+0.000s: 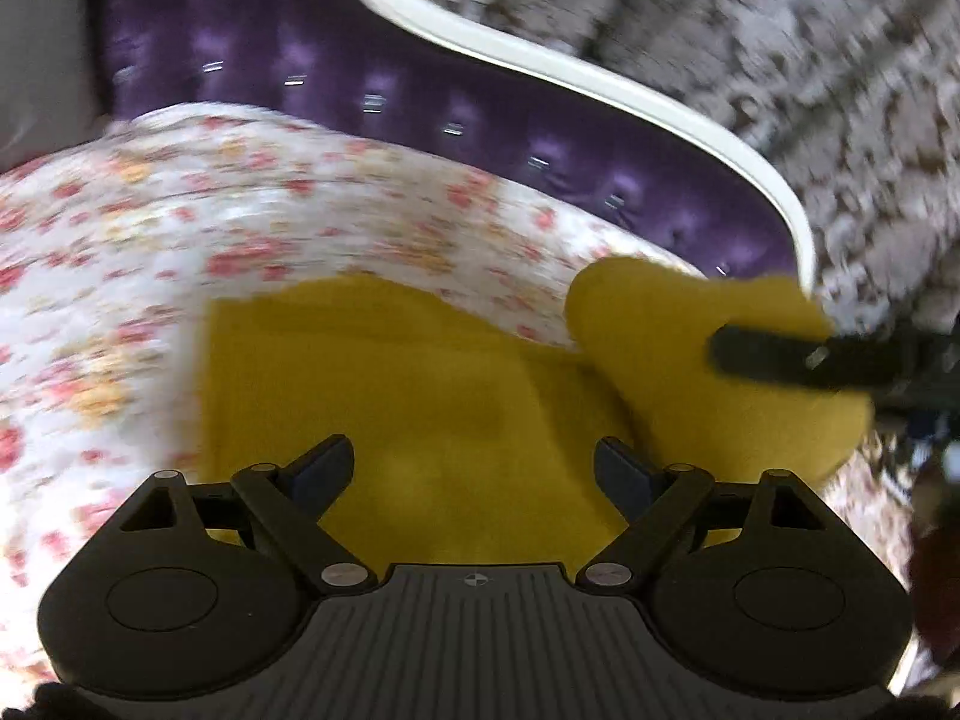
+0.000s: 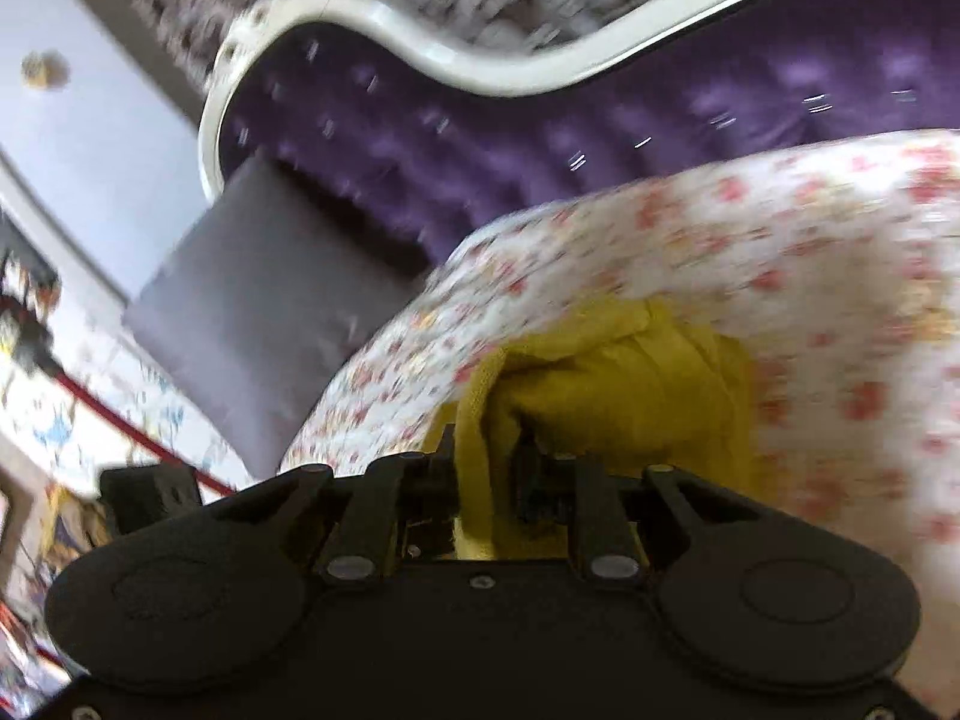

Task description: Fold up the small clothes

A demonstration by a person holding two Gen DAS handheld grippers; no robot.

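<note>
A small mustard-yellow garment [image 1: 390, 396] lies on a flowered bedsheet [image 1: 180, 228]. My left gripper [image 1: 474, 462] is open just above the flat part of the garment and holds nothing. My right gripper [image 2: 489, 456] is shut on a bunched edge of the yellow garment [image 2: 612, 378] and lifts it. In the left wrist view the right gripper [image 1: 780, 354] shows at the right, holding the raised fold of yellow cloth. Both views are blurred by motion.
A purple tufted headboard [image 1: 360, 72] with a white curved frame [image 1: 600, 78] stands behind the bed. A grey pillow [image 2: 264, 300] lies by the headboard. Patterned grey wallpaper [image 1: 810, 60] is beyond.
</note>
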